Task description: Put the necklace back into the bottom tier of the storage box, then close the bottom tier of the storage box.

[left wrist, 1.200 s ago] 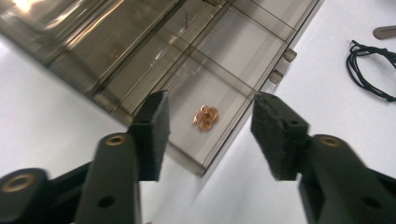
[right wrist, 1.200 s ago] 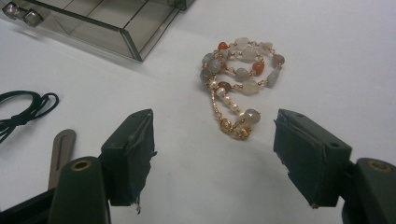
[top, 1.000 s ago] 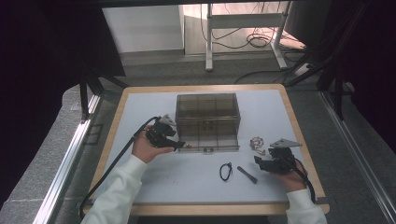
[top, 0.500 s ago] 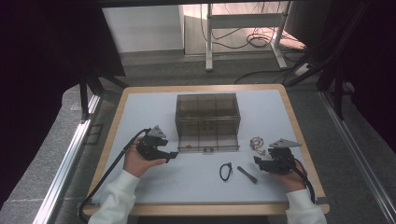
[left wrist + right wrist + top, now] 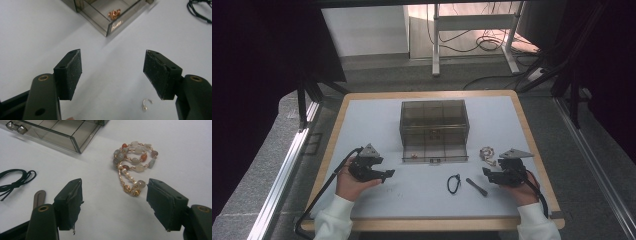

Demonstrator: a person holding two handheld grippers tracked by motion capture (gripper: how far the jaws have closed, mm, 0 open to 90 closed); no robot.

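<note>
- Two grippers wait near the front edge of the table (image 5: pixel 362 120), and both stand wide with nothing between the pads.
- Left gripper (image 5: pixel 384 175) sits toward the front left corner; its jaws have just been opening, probably because it prepares to take the small silver hook earring (image 5: pixel 146 103) that lies on the bare table just below its right pad.
- Right gripper (image 5: pixel 486 172) sits toward the front right corner and points at the beaded bracelet (image 5: pixel 133 165), which lies coiled just before its jaws, not touched.
- One smoky clear organizer box (image 5: pixel 434 130) stands in the middle of the table, its low drawer pulled toward the person; I judge the jewellery is to be sorted there. A small copper-coloured piece (image 5: pixel 113 13) already lies in a front compartment.
- Between the grippers lie a black cord loop (image 5: pixel 454 183) and a dark flat clip (image 5: pixel 476 186), apart from each other.
- Table is white with a wooden rim; around it the room is dark, with grey floor, cables and a white metal frame (image 5: pixel 472 22) beyond the far edge.
</note>
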